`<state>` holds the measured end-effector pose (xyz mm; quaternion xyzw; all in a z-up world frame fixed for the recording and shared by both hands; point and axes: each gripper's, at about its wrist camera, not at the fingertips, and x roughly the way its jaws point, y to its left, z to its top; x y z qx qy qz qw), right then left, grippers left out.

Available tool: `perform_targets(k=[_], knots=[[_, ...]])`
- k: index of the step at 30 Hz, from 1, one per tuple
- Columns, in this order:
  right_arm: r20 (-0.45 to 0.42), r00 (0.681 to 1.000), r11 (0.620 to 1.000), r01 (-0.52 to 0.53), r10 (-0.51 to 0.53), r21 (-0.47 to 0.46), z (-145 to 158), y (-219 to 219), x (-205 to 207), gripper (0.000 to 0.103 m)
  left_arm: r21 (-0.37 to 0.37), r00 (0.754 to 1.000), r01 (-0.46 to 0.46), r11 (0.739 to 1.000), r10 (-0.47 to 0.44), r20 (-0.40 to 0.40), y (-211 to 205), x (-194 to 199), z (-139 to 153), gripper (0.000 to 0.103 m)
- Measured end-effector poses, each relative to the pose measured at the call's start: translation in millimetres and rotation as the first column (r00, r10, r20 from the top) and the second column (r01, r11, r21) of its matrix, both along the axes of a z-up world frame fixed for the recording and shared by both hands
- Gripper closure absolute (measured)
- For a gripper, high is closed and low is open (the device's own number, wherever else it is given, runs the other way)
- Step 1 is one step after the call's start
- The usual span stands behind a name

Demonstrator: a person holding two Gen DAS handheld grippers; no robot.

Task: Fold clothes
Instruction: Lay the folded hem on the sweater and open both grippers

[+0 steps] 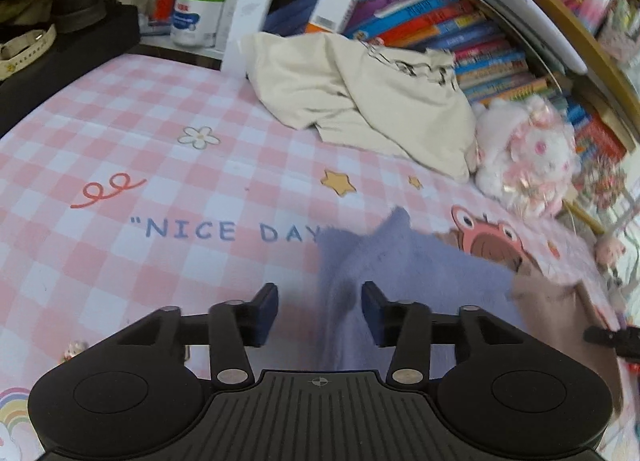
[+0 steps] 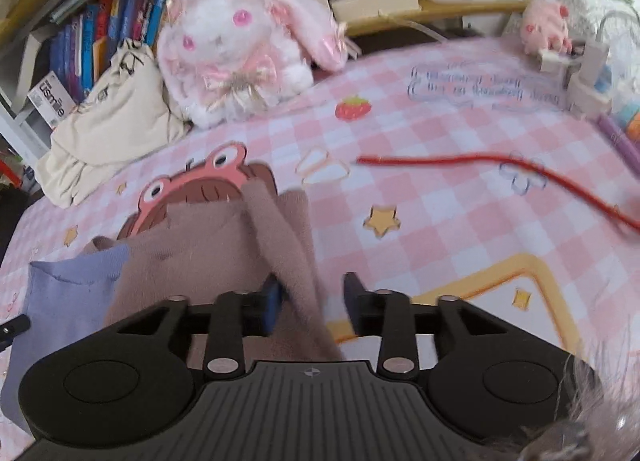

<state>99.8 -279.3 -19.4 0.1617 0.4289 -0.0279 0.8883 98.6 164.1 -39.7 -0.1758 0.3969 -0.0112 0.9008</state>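
Both claws stood apart — left claw (image 1: 320,311) astride the soft lilac knit (image 1: 400,273), right claw (image 2: 310,303) astride the brown knit (image 2: 224,249) below the pink frog print (image 2: 192,189). Unclamped, either edge could slip — spoiling the fold.

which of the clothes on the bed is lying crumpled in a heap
The cream garment by the books, beside the white plush bunny. The lilac piece and brown piece lie spread out flat near the tongs.
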Motion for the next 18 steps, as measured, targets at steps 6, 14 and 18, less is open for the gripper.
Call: perform_targets(k=[6, 14, 18], knots=[[-0.059, 0.995, 0.993, -0.090, 0.085, -0.079, -5, 8, 21, 0.069, 0.029, 0.999, 0.047, 0.998, -0.046, -0.021, -9, 22, -6, 0.057], [-0.060, 0.994, 0.995, -0.089, 0.086, -0.045, -13, 12, 24, 0.084, -0.045, 0.996, 0.077, 0.996, -0.079, -0.041, -13, 35, -13, 0.071], [-0.061, 0.996, 0.998, -0.062, 0.062, 0.001, -15, 5, 24, 0.084, -0.037, 0.995, 0.086, 0.996, -0.084, 0.049, -18, 21, 4, 0.088]])
